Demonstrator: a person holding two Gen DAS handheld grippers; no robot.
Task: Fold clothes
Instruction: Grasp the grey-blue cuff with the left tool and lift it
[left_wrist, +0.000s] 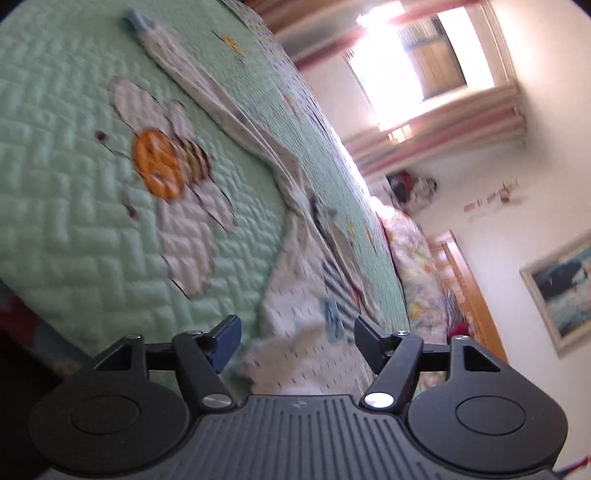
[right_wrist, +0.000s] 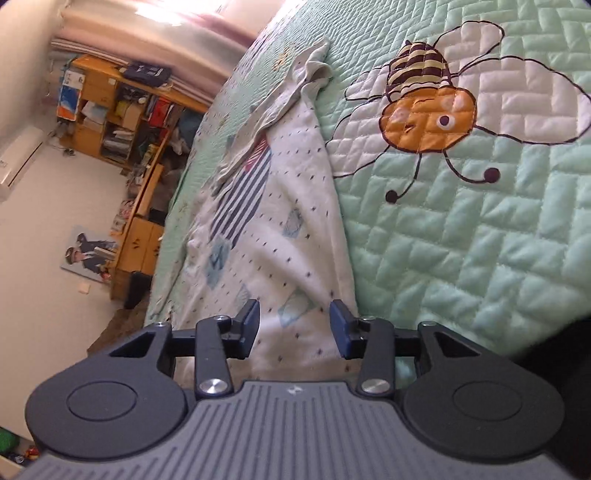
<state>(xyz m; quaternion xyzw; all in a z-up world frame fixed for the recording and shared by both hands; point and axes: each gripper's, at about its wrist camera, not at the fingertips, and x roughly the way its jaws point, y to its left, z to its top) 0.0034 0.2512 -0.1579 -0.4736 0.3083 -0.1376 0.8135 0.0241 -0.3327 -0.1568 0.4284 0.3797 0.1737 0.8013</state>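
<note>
Rumpled dotted garment (right_wrist: 295, 236), quilted bedspread (right_wrist: 461, 258)

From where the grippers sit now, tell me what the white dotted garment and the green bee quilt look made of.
White dotted garment: soft matte knit, probably cotton; it creases limply and shows a printed pattern. Green bee quilt: padded stitched fabric with a faint sheen, perhaps polyester or cotton blend; puffy quilted blocks, appliquéd bee.

Left gripper (left_wrist: 297, 341) tilted, fingers (left_wrist: 228, 341) spread apart, right gripper (right_wrist: 293, 328) likewise, its 2 fingers (right_wrist: 341, 328) parted
</note>
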